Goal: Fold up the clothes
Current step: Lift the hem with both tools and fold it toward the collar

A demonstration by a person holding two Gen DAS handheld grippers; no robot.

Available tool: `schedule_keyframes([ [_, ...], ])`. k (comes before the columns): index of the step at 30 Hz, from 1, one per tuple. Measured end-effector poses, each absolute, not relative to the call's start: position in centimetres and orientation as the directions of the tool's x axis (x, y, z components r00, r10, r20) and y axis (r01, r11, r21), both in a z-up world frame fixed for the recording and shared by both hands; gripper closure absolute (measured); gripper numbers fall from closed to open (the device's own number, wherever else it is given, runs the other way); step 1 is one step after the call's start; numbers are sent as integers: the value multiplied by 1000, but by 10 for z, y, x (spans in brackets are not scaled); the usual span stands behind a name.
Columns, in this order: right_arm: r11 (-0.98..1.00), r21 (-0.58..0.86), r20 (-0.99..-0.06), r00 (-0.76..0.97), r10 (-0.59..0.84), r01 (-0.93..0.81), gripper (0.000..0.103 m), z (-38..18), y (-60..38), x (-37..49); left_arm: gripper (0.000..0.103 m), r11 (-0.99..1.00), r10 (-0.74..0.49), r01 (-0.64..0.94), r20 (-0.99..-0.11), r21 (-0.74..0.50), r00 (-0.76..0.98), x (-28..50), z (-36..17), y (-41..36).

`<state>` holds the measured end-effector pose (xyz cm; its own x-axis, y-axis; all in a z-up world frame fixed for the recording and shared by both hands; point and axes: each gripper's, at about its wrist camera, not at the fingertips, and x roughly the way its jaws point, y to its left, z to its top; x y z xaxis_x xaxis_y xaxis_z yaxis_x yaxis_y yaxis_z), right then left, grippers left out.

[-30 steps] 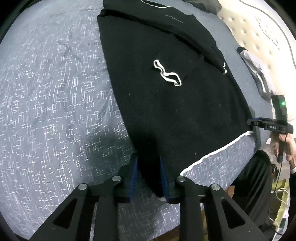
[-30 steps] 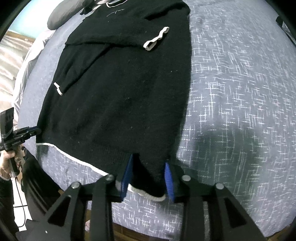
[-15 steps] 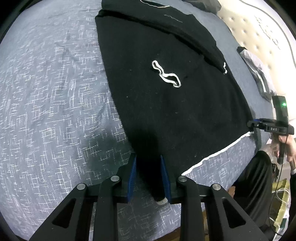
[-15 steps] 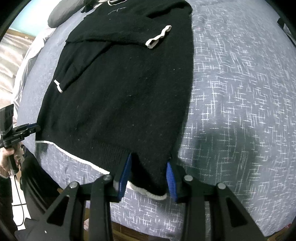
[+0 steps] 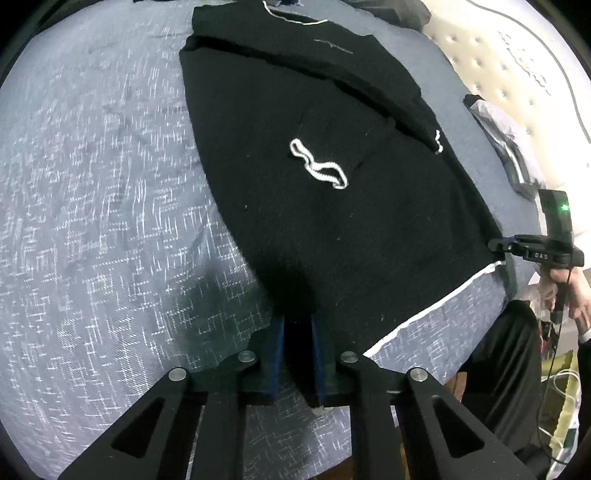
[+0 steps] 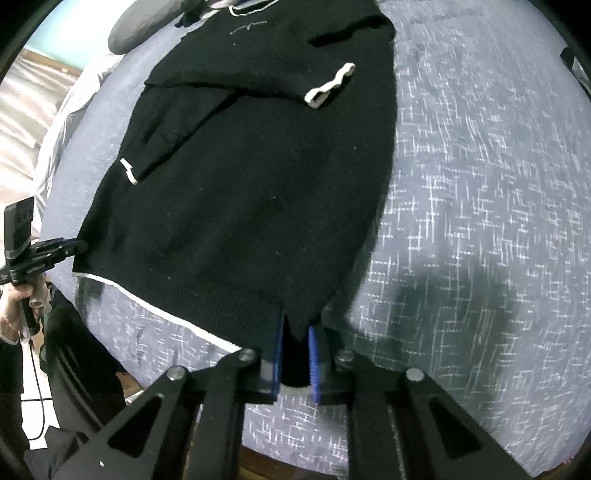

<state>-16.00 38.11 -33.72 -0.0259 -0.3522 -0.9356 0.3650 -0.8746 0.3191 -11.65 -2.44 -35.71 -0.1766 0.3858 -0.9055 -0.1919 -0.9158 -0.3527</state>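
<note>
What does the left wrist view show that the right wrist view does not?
Only the left wrist view shows the cream tufted headboard and the right gripper from outside. Only the right wrist view shows a grey pillow and the left gripper from outside. Both show the black sweater with sleeves folded in, lying on the grey bedspread, and fingers shut on its hem.

Sweater [image 5: 332,206] lies flat on the bed [image 5: 92,184], collar at the far end, hem at the near edge, both sleeves folded in across the body. Left gripper [image 5: 298,354] has one near hem corner between its fingers, right gripper [image 6: 295,354] the other. Pillow [image 6: 136,26] beyond the collar; headboard [image 5: 517,74] off to the right in the left view, small pile of clothes [image 5: 506,147] beside it.
</note>
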Motion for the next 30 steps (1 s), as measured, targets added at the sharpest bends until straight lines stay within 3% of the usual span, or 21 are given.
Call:
schedule_keyframes([
  [11,-858,337,-914,-84,-397,388,96,-303,384,-176,90,-912,400,-204,-883,-357,-244,-135,-314,-26],
  [16,-848,318,-919,-83,-386,424,96,-286,383,-189,90,-914,394,-212,-878,-345,-270,-126,-285,-65],
  [30,-822,302,-924,-63,-377,484,96,-263,382,-219,90,-908,412,-207,-868,-365,-276,-146,-270,-65],
])
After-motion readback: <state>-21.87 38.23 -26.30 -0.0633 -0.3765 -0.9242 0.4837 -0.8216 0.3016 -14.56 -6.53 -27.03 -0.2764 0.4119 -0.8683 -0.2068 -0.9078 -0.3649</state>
